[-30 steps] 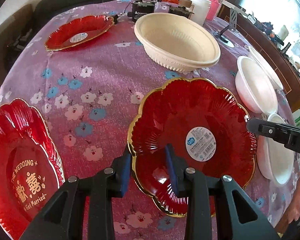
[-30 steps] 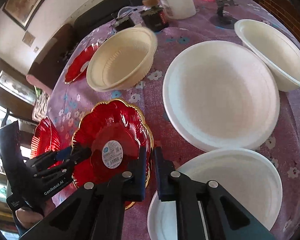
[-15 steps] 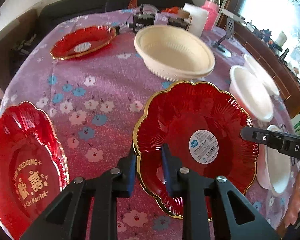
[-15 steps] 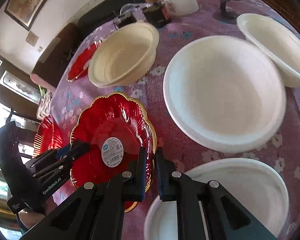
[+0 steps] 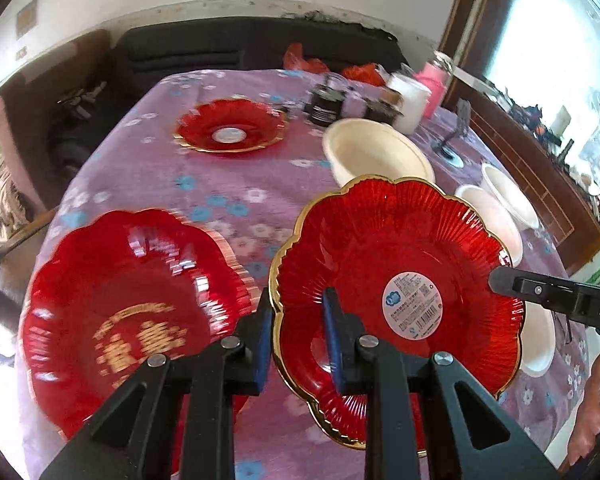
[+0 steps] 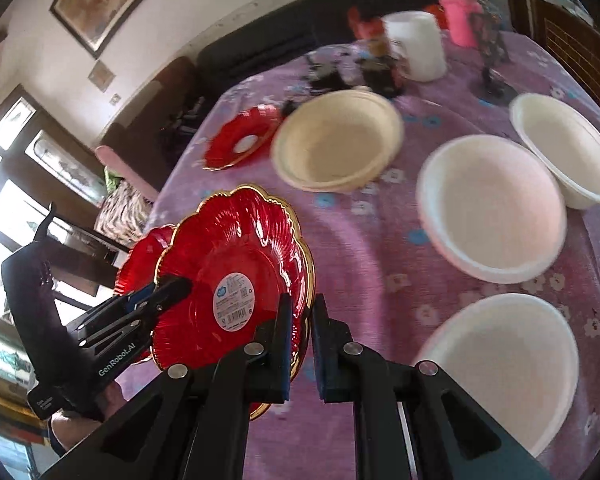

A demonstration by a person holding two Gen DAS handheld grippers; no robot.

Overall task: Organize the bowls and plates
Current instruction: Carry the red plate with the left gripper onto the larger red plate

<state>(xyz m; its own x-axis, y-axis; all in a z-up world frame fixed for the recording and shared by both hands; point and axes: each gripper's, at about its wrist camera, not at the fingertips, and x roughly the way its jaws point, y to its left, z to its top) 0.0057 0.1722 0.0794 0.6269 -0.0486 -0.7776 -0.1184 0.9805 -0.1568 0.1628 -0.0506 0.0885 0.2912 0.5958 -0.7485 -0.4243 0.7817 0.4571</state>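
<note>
We hold the red scalloped plastic plate with a gold rim and a round white sticker (image 5: 396, 280) between both claws: the left claw (image 5: 296, 332) pinches its near-left rim, one finger inside the dish and one outside, and the right claw (image 6: 300, 340) is pressed together on the opposite rim. A second ago the plate lay flat on the counter; now it hangs tilted in the air above the cloth, and the second red plate with gold wedding lettering (image 5: 128, 320), at the counter's near-left edge, has come much closer beside it. We judge that the lifted plate is being carried over to be stacked on that lettered one, so the red set is partly gathered; a third red plate (image 5: 230, 126) waits well apart toward the far-left edge. The cream ribbed bowl (image 6: 336, 140) sits mid-counter, and three white foam bowls (image 6: 488, 208) line the right edge. The counter wears a purple cloth printed with small flowers (image 5: 160, 168); jars and a white tub (image 6: 416, 46) crowd its far edge. Beyond stand a dark sofa (image 5: 240, 48), a framed picture and bright windows.
</note>
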